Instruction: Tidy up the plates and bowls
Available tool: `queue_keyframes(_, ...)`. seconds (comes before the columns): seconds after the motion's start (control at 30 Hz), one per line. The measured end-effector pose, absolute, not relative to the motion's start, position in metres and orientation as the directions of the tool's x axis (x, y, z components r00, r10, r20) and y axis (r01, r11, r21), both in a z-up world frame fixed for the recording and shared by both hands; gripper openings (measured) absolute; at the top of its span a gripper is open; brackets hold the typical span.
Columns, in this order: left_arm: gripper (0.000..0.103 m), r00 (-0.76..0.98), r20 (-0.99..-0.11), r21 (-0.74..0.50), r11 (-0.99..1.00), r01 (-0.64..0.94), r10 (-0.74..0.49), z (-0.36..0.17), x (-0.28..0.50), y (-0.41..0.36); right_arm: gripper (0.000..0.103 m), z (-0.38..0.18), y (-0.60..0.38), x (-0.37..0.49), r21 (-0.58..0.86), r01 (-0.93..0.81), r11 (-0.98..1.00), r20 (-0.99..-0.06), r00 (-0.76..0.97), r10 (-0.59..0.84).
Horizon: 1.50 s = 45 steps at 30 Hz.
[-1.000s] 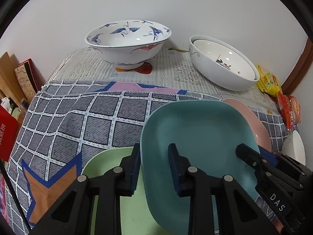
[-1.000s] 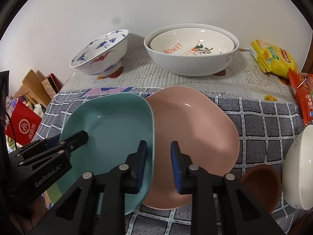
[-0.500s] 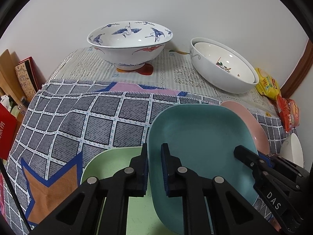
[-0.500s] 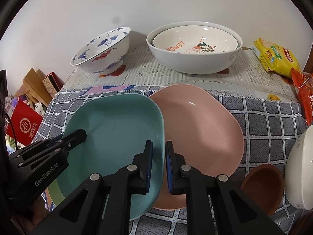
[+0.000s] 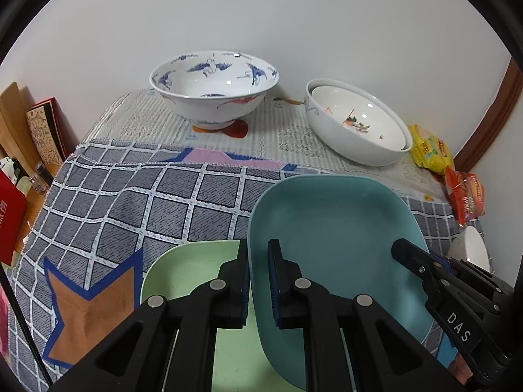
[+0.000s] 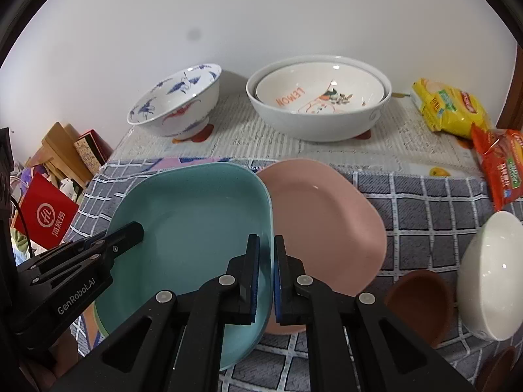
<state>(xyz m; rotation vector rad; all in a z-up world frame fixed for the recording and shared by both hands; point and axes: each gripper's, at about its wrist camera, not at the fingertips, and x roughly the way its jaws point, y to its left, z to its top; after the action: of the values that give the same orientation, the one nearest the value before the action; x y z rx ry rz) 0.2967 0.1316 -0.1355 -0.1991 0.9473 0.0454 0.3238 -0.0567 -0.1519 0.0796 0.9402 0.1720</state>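
Claws, left [image 5: 258,281] and right [image 6: 266,277], clamp teal plate [image 6: 196,215] by opposite rims.

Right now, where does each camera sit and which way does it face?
Left wrist: on the left gripper, angled down over the teal plate's left rim; its jaws clamp it; right gripper shows.
Right wrist: on the right gripper, jaws clamped on the right rim.
Shared: teal plate, crane bowl, nested bowls.

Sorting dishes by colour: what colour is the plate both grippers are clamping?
Teal plate, clearest in the right wrist view.
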Motion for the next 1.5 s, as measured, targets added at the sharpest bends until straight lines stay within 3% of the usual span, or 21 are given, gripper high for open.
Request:
queue_keyframes(0.83, 0.01, 0.677, -0.736, -0.154, 0.972, -0.177, 0.007, -0.068, 0.229, 0.165, 0.006, -0.076, -0.015, 0.264, 0.138, -0.196, 0.971, -0.716, 0.658, 0.235)
queue_keyframes(1.5, 0.01, 0.629, -0.776, -0.136, 0.963, -0.23, 0.041, -0.098, 0.213, 0.196, 0.006, -0.105, 0.018, 0.262, 0.155, -0.231, 0.961, -0.751, 0.604, 0.266)
